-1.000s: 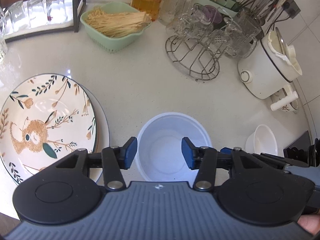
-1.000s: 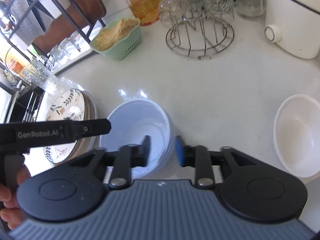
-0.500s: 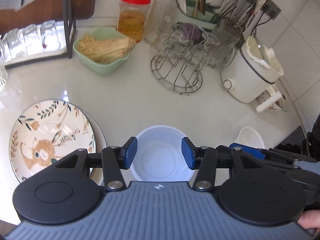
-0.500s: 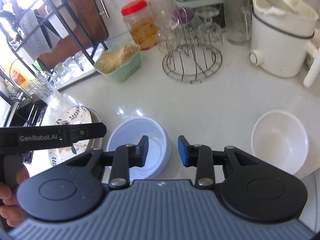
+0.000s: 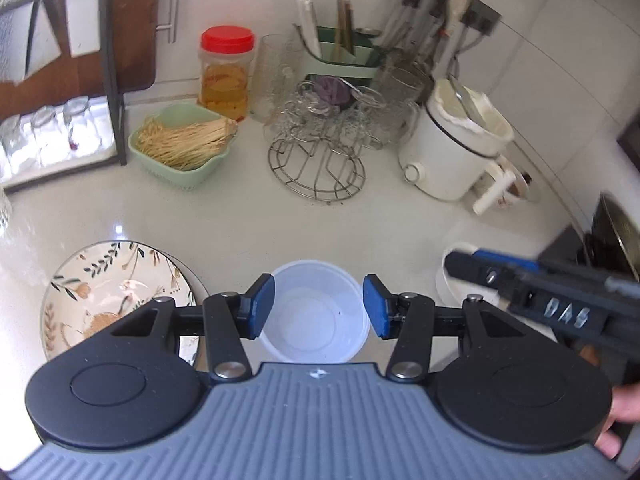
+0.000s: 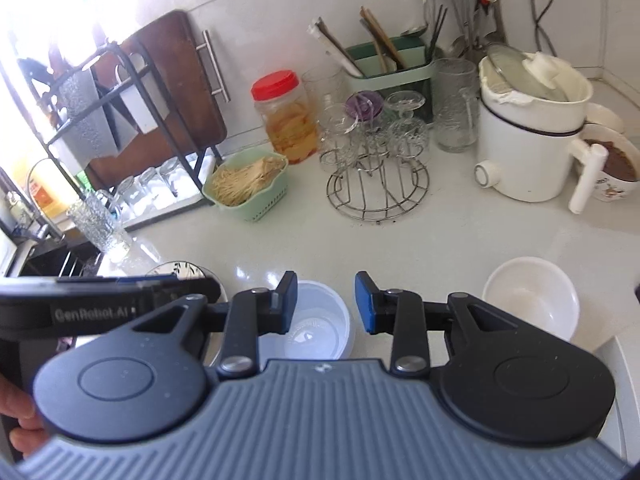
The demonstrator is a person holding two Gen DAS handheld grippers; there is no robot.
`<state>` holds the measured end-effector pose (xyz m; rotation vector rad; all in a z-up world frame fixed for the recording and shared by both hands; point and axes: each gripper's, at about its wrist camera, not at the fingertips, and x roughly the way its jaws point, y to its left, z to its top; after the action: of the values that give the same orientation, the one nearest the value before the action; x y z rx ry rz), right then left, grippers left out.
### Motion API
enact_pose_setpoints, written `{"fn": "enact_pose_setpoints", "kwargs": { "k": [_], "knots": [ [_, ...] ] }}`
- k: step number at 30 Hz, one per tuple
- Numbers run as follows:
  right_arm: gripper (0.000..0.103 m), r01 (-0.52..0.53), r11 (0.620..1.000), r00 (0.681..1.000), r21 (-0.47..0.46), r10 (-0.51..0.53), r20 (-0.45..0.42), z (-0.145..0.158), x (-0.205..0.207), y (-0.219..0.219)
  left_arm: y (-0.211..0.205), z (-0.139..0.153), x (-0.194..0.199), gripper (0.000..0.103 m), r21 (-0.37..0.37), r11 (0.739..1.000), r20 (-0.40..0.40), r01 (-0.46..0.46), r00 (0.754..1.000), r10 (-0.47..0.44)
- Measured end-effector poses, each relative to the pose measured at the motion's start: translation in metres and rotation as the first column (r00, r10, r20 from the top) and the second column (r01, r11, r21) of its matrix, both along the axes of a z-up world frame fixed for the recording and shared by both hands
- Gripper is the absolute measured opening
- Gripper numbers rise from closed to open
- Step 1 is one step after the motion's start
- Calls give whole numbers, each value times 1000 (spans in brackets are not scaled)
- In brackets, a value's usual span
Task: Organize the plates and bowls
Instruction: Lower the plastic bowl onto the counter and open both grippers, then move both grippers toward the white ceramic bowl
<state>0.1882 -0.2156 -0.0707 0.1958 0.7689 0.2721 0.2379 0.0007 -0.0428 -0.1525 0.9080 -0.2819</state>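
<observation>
A translucent pale-blue bowl [image 5: 316, 312] stands on the white counter, below and between my left gripper's open jaws [image 5: 319, 306]; it also shows in the right wrist view [image 6: 316, 326]. A floral plate [image 5: 108, 292] on a stack lies to its left. A small white bowl [image 6: 530, 300] stands to the right, partly hidden in the left wrist view [image 5: 454, 276] by the right gripper. My right gripper [image 6: 326, 304] is open and empty, above the counter beside the blue bowl's right rim.
At the back stand a green basket of noodles [image 5: 182, 146], a red-lidded jar [image 5: 226, 74], a wire glass rack [image 5: 320, 156], a white cooker [image 5: 456, 148], a utensil holder [image 6: 390, 68] and a black shelf with glasses [image 5: 52, 136]. A stove edge [image 5: 612, 236] lies at right.
Both grippers have risen and pulled back from the blue bowl, so more of the counter and back wall shows. The right gripper has opened and let go of the bowl's rim.
</observation>
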Motion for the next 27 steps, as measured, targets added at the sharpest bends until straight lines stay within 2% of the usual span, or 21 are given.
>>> {"fn": "enact_pose_setpoints", "kwargs": {
  "k": [7, 12, 17, 27],
  "knots": [
    [35, 74, 997, 997, -11, -74, 2, 17, -31, -6, 2, 1, -11, 55, -9, 999, -3, 41, 999, -41],
    [35, 85, 993, 996, -78, -84, 17, 19, -44, -10, -6, -6, -5, 55, -5, 999, -22, 43, 999, -43],
    [34, 97, 991, 995, -90, -97, -1, 13, -48, -28, -25, -13, 6, 55, 18, 998, -27, 57, 998, -57],
    [34, 172, 981, 985, -94, -172, 6, -2, -45, -64, -71, -17, 25, 55, -14, 995, -49, 96, 994, -96]
  ]
}}
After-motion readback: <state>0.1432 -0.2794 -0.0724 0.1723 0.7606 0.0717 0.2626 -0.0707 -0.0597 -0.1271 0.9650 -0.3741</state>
